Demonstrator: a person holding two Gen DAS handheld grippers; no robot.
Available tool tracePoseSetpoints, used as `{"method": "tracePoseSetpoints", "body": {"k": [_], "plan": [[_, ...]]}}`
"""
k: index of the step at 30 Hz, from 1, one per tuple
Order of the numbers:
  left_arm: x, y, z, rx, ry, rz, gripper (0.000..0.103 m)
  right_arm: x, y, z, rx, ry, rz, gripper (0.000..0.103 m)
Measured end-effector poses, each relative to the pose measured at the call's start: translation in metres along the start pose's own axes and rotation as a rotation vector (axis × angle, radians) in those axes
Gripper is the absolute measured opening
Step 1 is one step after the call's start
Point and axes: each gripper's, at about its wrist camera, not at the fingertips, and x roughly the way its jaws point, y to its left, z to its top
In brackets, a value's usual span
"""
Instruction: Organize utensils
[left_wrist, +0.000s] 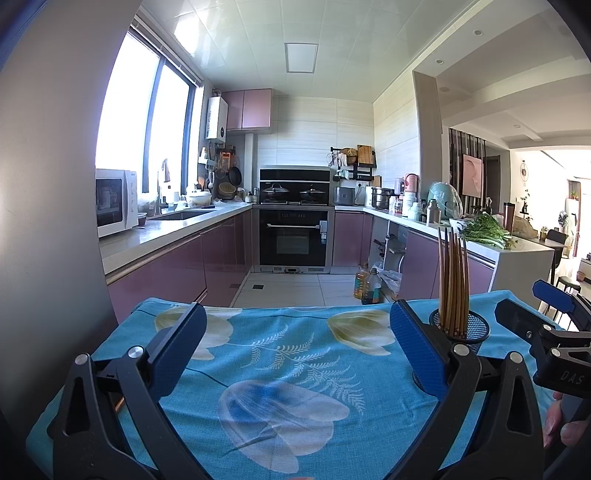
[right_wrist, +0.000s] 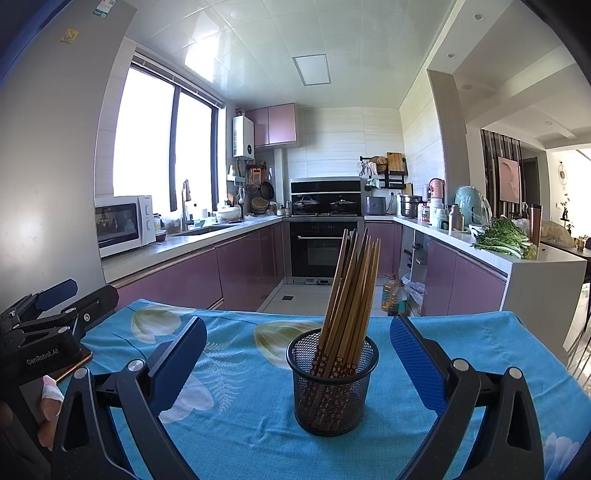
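We see one black mesh cup (right_wrist: 333, 384) upright on the blue floral cloth (right_wrist: 255, 435) covering the counter, holding a bundle of brown chopsticks (right_wrist: 349, 295), too many to count. It sits between our right hand-held gripper (right_wrist: 297, 354) fingers, untouched; both it and our left hand-held gripper (left_wrist: 297, 343) are released, empty.

Left gripper (left_wrist: 297, 345) and right gripper (right_wrist: 298, 358) wide apart-fingered, empty.

left gripper (left_wrist: 297, 347) spread wide above blue floral cloth (left_wrist: 288, 373); chopsticks (left_wrist: 453, 280) upright in mesh holder (left_wrist: 476, 326).
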Motion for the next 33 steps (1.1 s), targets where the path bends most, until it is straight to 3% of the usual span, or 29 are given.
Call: {"method": "tracePoseSetpoints", "body": {"k": [33], "plan": [[-0.0006,-0.0016,-0.0008,0.001,-0.001,0.000,0.098,0.0007,-0.0019,-0.0018,0.006,-0.002,0.000,0.096]]}}
